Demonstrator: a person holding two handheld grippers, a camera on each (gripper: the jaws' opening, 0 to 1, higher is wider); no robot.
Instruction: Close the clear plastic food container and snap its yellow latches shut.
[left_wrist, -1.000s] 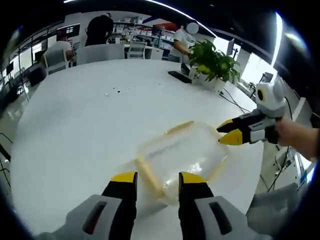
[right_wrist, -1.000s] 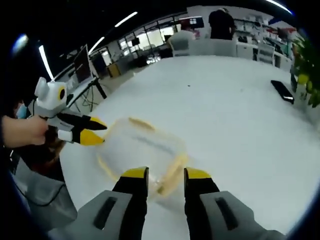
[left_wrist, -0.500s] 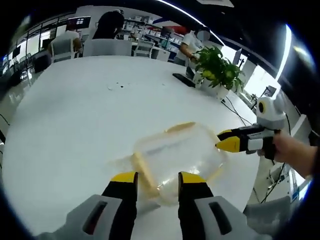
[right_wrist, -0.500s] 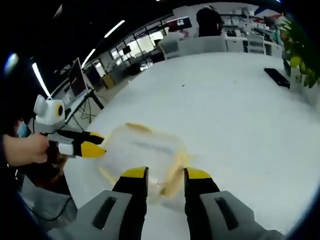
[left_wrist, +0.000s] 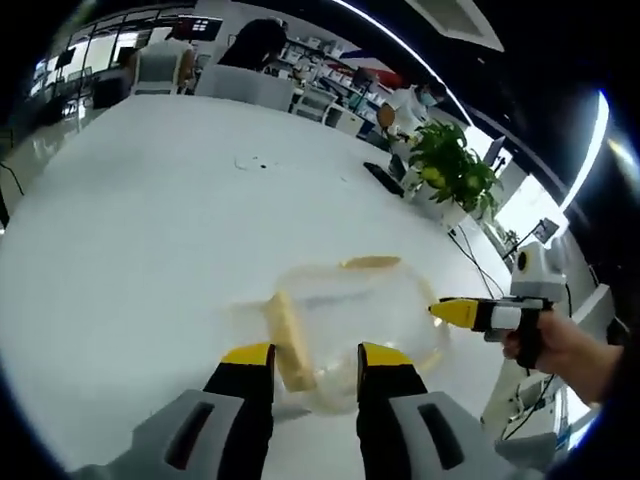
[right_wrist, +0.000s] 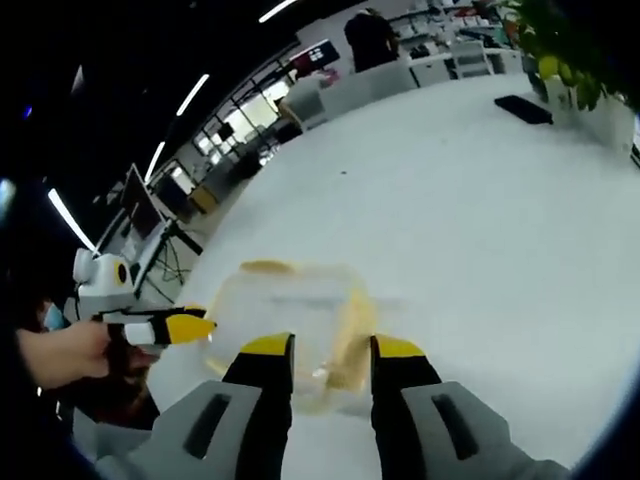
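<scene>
My right gripper (left_wrist: 452, 313) has eased back from the clear container (left_wrist: 355, 320) and now sits just off its far rim; its tips look pressed together, holding nothing. My left gripper (left_wrist: 311, 357) has crept closer (jaws parted, one yellow latch (left_wrist: 289, 340) just ahead), so I judge latching comes next. The container rests on the white table (left_wrist: 130, 240), the lid apparently down, with a second latch (left_wrist: 369, 263) at its far edge.
</scene>
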